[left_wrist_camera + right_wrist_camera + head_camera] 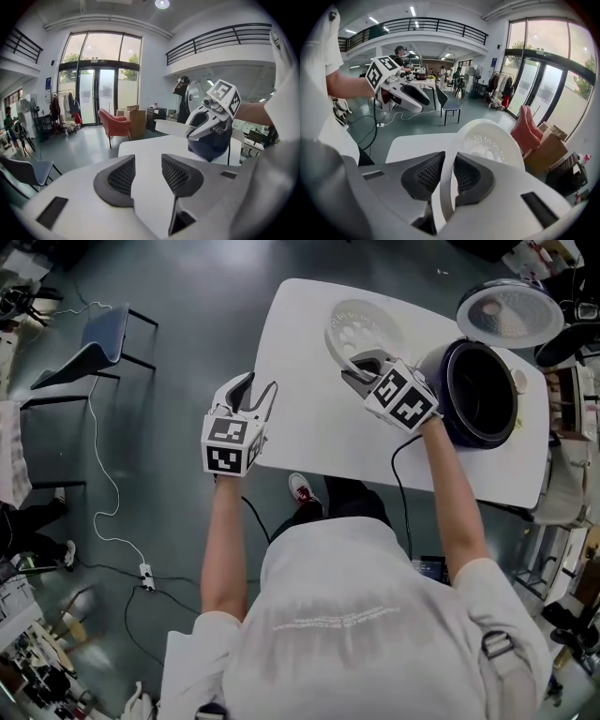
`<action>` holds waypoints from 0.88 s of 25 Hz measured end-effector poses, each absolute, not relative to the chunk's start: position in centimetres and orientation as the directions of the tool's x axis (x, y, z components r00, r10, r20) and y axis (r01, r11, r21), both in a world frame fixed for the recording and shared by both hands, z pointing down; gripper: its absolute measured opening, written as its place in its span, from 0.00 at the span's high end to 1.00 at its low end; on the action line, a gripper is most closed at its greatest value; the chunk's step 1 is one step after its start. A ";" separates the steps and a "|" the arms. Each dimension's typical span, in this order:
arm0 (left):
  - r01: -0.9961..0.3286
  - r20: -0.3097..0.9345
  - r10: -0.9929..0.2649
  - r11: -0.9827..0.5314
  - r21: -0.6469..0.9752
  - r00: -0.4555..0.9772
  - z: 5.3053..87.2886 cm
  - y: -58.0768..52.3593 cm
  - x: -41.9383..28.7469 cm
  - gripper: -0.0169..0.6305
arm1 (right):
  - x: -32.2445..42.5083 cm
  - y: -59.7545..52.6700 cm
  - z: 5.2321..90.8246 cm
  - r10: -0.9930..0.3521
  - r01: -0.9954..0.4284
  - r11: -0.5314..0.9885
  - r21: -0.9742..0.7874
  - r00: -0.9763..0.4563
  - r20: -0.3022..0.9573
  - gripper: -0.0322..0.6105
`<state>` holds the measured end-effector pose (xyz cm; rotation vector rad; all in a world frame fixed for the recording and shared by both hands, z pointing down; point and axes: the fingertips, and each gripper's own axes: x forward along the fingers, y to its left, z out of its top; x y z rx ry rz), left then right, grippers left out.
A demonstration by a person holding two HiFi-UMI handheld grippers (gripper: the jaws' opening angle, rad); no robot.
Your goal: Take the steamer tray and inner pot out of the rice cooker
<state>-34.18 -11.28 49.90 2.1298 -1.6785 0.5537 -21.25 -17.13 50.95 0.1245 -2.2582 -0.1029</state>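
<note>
The white perforated steamer tray (366, 332) hangs tilted over the white table (309, 442), left of the dark blue rice cooker (448, 367). My right gripper (354, 367) is shut on the tray's near rim; in the right gripper view the rim (449, 154) sits pinched between both pads. The cooker's lid (511, 313) stands raised, and the dark inner pot (483, 395) sits inside. At the table's left edge my left gripper (255, 392) is open and holds nothing. The left gripper view shows its jaws apart over the tabletop (145, 150), with the right gripper (206, 123) ahead.
A black cord (401, 493) runs from the cooker off the table's near edge. A blue-grey chair (98, 338) stands on the floor to the left. A white cable (112, 512) trails to a power strip (147, 575). Clutter lines the right side beyond the table.
</note>
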 end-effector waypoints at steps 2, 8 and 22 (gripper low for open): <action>-0.974 0.531 -0.820 -0.223 0.050 0.215 50.5 -12.1 -34.2 0.68 | -21.5 -18.2 52.4 -0.117 -0.064 0.993 0.098 -0.627 0.770 0.83; -0.972 0.571 -0.790 -0.222 0.076 0.225 52.9 -14.0 -34.2 0.68 | -21.6 -21.3 58.0 -0.103 -0.065 0.995 0.080 -0.567 0.817 0.83; -0.977 0.626 -0.749 -0.170 0.132 0.215 56.6 -17.6 -35.9 0.68 | -24.5 -26.9 63.9 -0.109 -0.074 0.994 0.082 -0.528 0.842 0.82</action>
